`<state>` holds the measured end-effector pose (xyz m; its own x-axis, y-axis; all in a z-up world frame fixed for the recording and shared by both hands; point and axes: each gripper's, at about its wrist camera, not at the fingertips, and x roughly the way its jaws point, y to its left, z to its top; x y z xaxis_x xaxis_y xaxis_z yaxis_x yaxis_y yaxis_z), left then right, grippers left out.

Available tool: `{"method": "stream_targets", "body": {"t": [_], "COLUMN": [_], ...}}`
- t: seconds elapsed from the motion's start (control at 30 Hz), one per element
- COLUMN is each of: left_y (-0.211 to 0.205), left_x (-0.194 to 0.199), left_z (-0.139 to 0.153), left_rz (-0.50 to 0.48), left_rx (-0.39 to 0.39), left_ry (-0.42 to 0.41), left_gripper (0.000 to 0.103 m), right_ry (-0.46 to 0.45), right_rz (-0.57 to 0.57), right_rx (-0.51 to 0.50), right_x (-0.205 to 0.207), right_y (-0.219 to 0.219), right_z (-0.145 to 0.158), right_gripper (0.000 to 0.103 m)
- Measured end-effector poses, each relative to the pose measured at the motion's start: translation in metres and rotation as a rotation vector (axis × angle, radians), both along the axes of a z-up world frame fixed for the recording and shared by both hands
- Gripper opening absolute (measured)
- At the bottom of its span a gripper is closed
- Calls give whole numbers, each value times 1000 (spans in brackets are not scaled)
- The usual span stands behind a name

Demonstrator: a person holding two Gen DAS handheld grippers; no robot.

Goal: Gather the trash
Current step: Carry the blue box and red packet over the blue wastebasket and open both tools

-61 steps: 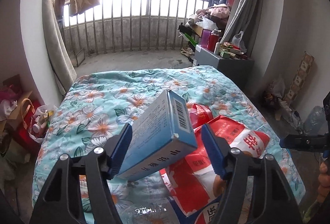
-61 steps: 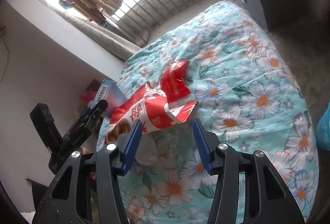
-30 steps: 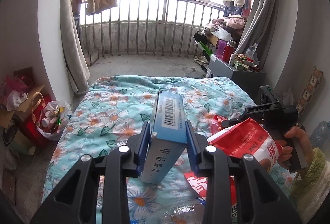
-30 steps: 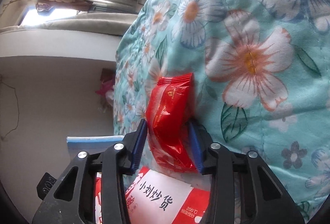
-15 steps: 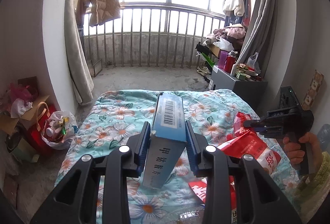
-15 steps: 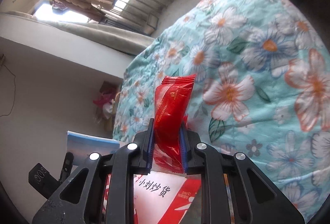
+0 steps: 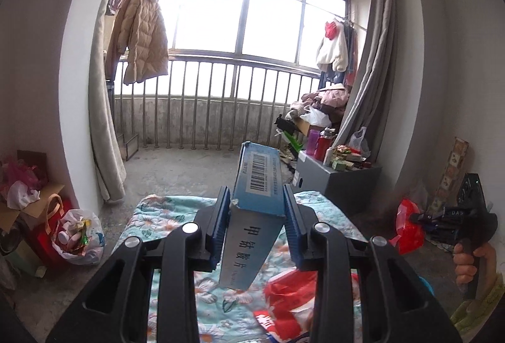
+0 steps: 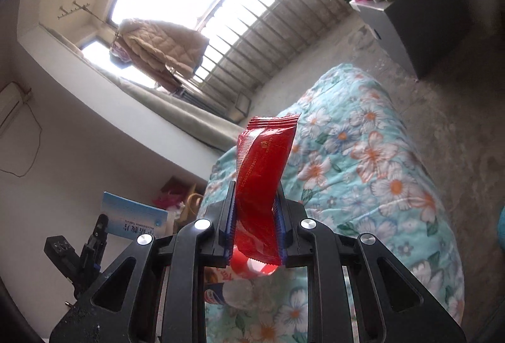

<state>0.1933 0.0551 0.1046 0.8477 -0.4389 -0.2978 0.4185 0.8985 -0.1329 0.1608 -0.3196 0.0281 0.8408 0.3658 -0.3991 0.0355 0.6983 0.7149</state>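
L gripper (image 7: 256, 224): fingers clamping blue box (image 7: 257, 185) w/ barcode, held above floral bed (image 7: 164, 213)
R gripper (image 8: 256, 226): fingers pinching glossy red wrapper (image 8: 265, 172), standing upright, crimped top, over bed

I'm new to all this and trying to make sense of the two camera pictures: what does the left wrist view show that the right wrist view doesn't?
Only the left wrist view shows the white plastic bag of rubbish on the floor, the white garment hanging at the window, and the person's hand on the right gripper's handle.

Only the right wrist view shows the right gripper close up, clamped on the small red foil wrapper, and the white air conditioner on the wall.

Both show the blue cardboard box in the left gripper, the floral teal quilt, and the beige padded coat.
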Motion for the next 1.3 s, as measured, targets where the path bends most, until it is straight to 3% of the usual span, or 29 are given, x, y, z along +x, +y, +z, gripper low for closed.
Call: {"method": "stream_targets", "body": {"t": [0.17,0.5,1.03,1.3], "left_y": [-39,-141,-276,-368], "left_x": [-22,-56,-77,-74], "left_z": [16,4,-27,-57], "left_rz": [-149,-378,-606,-723], "left_rx": [-52,-17,82,113], "left_ry": [-4,55,151,254], "left_gripper": [32,32,30,30], "right_ry": [-26,-34,-28,63], "right_rz": [-64,-169,-318,-504], "right_rx": [6,36,112,103], "right_x": [-45,-108,-183,-231], "right_y": [-8,-42,-106,-167], "right_z": [2,-8,-30,-59], "right_gripper": [19,19,20,20]}}
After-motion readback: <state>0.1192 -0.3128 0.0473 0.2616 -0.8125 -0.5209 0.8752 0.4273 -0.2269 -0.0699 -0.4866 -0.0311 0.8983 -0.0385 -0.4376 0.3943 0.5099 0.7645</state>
